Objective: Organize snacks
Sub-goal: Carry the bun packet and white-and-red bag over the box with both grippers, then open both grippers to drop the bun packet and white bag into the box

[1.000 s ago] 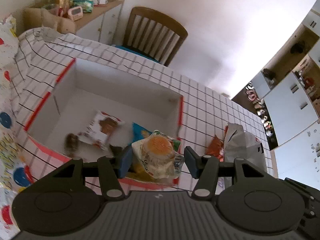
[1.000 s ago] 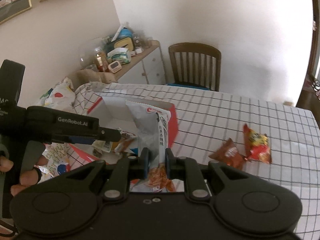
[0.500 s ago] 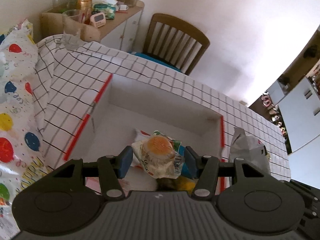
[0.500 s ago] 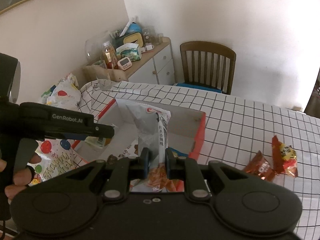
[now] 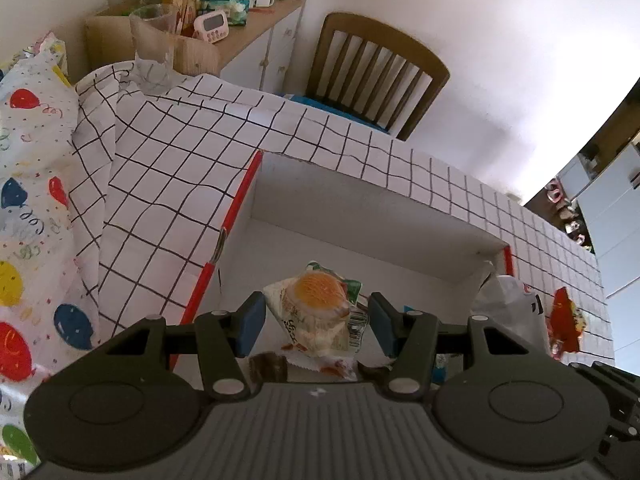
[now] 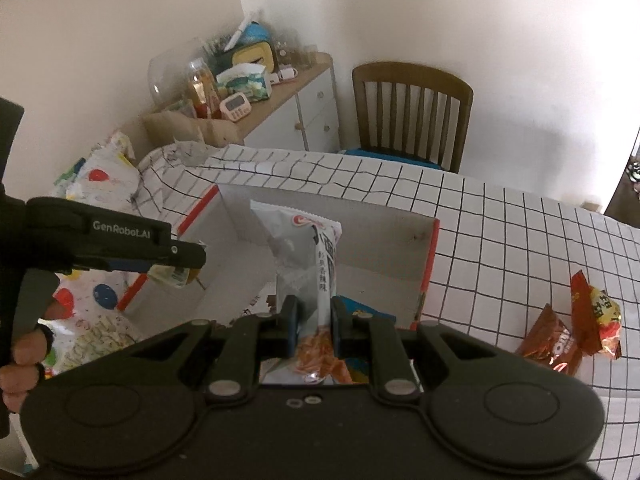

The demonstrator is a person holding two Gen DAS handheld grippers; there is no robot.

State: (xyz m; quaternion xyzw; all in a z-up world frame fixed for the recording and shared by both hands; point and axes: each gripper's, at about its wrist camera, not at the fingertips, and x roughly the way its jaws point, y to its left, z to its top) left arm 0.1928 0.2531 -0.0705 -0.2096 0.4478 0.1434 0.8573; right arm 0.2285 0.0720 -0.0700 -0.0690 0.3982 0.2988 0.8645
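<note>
A white box with red edges (image 5: pixel 360 216) sits on the checked tablecloth; it also shows in the right wrist view (image 6: pixel 430 256). My left gripper (image 5: pixel 316 324) stands over the box's near left part with its blue pads wide apart. A cream snack packet with an orange bun picture (image 5: pixel 320 312) sits between the pads with gaps on both sides. My right gripper (image 6: pixel 314 320) is shut on a tall silver and white snack bag (image 6: pixel 308 256), held upright over the box. The left gripper (image 6: pixel 176 264) shows at the left of the right wrist view.
Two red snack packets (image 6: pixel 572 328) lie on the tablecloth right of the box. Other packets lie on the box floor (image 6: pixel 360 312). A wooden chair (image 5: pixel 376 76) stands behind the table, a cluttered sideboard (image 5: pixel 224 20) to the left. A balloon-print bag (image 5: pixel 28 200) lies at the left.
Both grippers moved left over the box. The left gripper's pads have spread wider around the bun packet. The right gripper kept its hold on the silver bag.
</note>
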